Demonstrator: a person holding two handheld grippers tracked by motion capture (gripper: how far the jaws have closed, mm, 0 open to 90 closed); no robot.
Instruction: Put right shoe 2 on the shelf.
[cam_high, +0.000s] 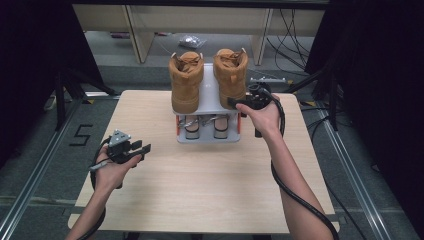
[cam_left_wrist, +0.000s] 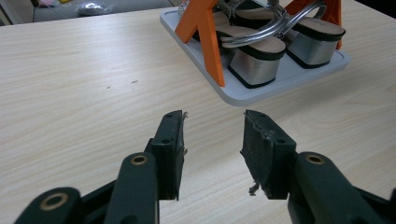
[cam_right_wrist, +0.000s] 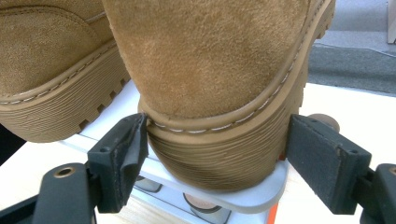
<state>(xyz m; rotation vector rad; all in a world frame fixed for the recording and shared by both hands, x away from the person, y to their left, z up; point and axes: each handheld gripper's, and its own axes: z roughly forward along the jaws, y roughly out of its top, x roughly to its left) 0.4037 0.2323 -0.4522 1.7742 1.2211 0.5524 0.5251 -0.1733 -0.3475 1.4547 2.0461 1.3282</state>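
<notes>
We have the right hand-held gripper (cam_high: 239, 103) brought up to the heel of the right-hand boot (cam_high: 231, 75), one of a tan pair standing on the top deck of a small white rack (cam_high: 209, 102) at the far middle of the worktop (cam_high: 210, 175). In the right gripper view the jaws stand spread on either side of the heel's ribbed sole (cam_right_wrist: 219, 154) — one pad touching or nearly touching it, the other clearly off — so nothing is gripped yet. We judge the sole was chosen because its stiff rubber edge gives a firmer purchase than the soft suede above it.

The other boot (cam_high: 185, 82) stands just beside the first, toes pointing away from us, untouched. Below the deck, between orange struts (cam_left_wrist: 201, 35), a second pair of shoes (cam_left_wrist: 254, 58) sits on the rack's base tray (cam_left_wrist: 280, 86).

Our left hand-held gripper (cam_high: 137, 148) hangs low over bare worktop, well apart from the rack, jaws parted and empty — kept out of the way, we think, yet pointed toward the rack so it can help steady things if needed.

Next, as we read it, the right jaws need to close squarely on the heel before any lift.
</notes>
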